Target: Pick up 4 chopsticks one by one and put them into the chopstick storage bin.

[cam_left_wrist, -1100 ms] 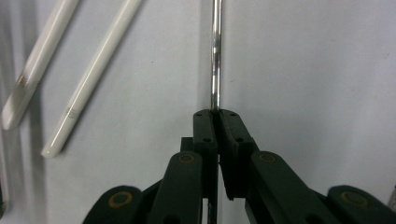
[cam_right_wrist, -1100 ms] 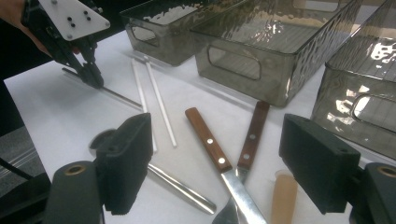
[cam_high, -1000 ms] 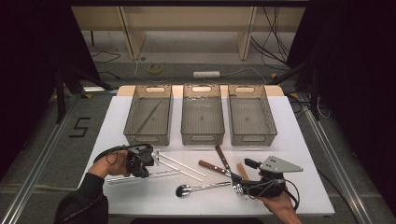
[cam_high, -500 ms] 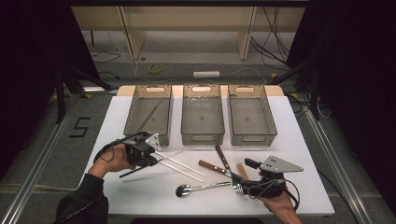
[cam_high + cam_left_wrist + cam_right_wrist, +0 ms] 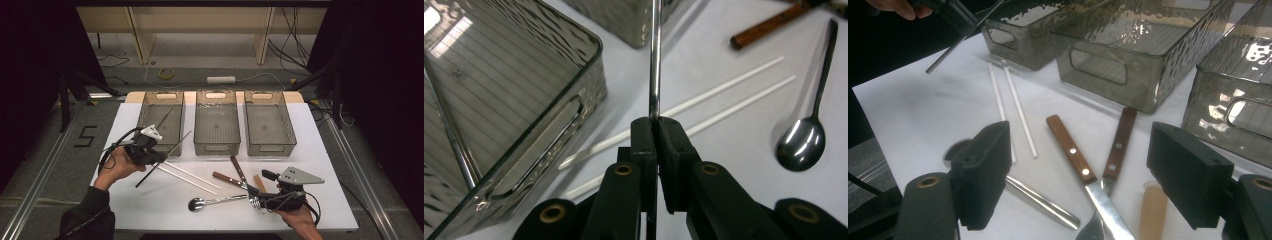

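Metal chopstick (image 5: 165, 158) clamped in the left gripper (image 5: 157, 157), raised near the left bin (image 5: 145, 112). Right gripper (image 5: 257, 197) rests released over the knives (image 5: 235, 175).

Overhead light falls on the white table (image 5: 320, 150), while the room around it lies near black. The spoon (image 5: 800, 142) and the clear bin (image 5: 514, 100) at the table's far left corner throw bright glare (its ribbed walls shimmer). Shadows are soft; close jaws look slightly blurred.
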Demonstrator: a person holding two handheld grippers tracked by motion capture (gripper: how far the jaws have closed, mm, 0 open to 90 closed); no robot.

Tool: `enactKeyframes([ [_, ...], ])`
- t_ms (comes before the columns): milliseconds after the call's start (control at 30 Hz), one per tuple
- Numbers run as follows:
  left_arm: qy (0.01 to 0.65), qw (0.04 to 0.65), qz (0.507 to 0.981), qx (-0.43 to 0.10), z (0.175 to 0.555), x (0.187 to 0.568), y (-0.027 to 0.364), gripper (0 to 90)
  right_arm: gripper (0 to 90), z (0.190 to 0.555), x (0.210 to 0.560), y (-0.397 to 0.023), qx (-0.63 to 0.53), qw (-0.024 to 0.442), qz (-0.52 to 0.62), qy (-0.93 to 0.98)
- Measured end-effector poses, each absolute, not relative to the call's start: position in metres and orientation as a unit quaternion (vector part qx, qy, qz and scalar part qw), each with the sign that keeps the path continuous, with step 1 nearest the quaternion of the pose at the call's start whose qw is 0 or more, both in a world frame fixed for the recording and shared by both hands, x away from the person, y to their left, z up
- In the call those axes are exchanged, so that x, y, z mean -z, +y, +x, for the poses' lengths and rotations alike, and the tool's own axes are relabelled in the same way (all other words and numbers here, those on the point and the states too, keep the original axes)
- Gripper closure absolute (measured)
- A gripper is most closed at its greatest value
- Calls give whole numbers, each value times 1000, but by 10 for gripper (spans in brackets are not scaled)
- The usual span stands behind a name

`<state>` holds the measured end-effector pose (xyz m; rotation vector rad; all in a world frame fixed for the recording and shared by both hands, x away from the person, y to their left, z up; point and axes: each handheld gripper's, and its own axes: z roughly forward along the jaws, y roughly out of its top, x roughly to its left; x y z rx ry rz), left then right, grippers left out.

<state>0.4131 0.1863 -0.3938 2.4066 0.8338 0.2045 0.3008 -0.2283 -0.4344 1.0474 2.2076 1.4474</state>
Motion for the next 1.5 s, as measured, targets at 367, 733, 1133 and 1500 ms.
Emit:
enactKeyframes([
  [367,368,340,860,-99,420,377,205,855,268,302,435,-229,-504,149,370,766],
  [733,373,376,837,-140,433,346,208,855,268,303,436,-231,-505,148,375,764],
  [1133,405,400,804,-174,464,319,222,855,268,304,436,-230,-504,147,374,765],
  [1500,429,386,792,-202,495,326,222,855,268,304,436,-230,-505,146,372,765],
])
